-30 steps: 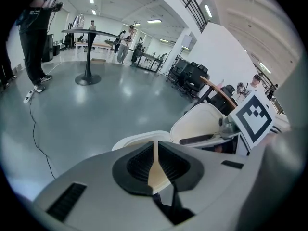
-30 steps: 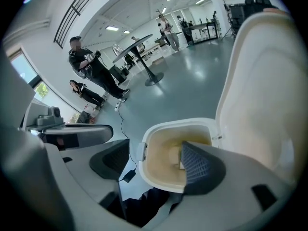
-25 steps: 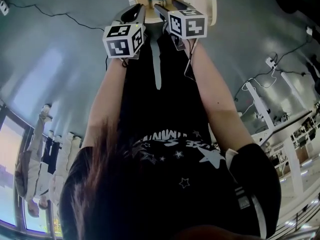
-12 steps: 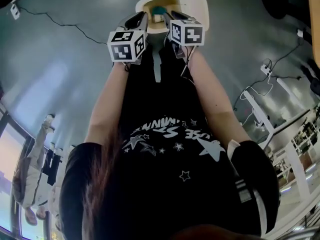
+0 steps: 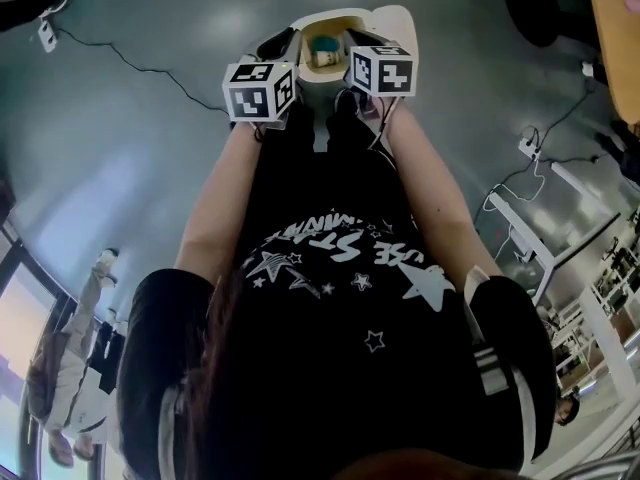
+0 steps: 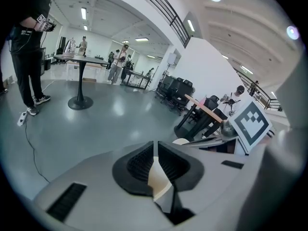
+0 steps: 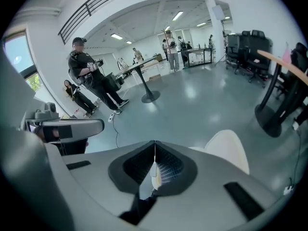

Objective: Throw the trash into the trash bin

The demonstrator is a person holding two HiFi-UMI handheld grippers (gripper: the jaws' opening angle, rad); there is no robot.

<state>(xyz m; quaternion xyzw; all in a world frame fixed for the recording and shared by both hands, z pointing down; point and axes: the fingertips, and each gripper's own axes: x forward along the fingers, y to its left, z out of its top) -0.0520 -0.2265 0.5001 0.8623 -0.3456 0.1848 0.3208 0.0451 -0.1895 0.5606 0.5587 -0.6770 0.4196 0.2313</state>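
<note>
On the glossy grey floor (image 5: 110, 158), directly ahead of the person, a cream plastic trash bin (image 5: 400, 28) is standing with its lid raised. A teal piece of trash (image 5: 321, 43) is lying inside the bin's open mouth, and a small pale item is showing just below it (too small to identify).

Both grippers are hanging side by side over the near edge of the bin, at the ends of the person's outstretched bare arms. The left gripper (image 6: 153, 144) is showing its ribbed black jaws drawn together to a hairline slit, and nothing is sitting between them; only a sliver of the cream bin is showing through the gap behind the tips. The right gripper (image 7: 154, 144) has just been closing its jaws, and they are now meeting along a thin line with nothing caught between them. The bin's rounded cream lid is appearing just beyond this gripper, to the right.

A thin black cable (image 5: 130, 63) is trailing across the floor to the left of the bin. In the background, a person in black clothes (image 7: 89, 78) is standing near a round pedestal table (image 7: 147, 88).
</note>
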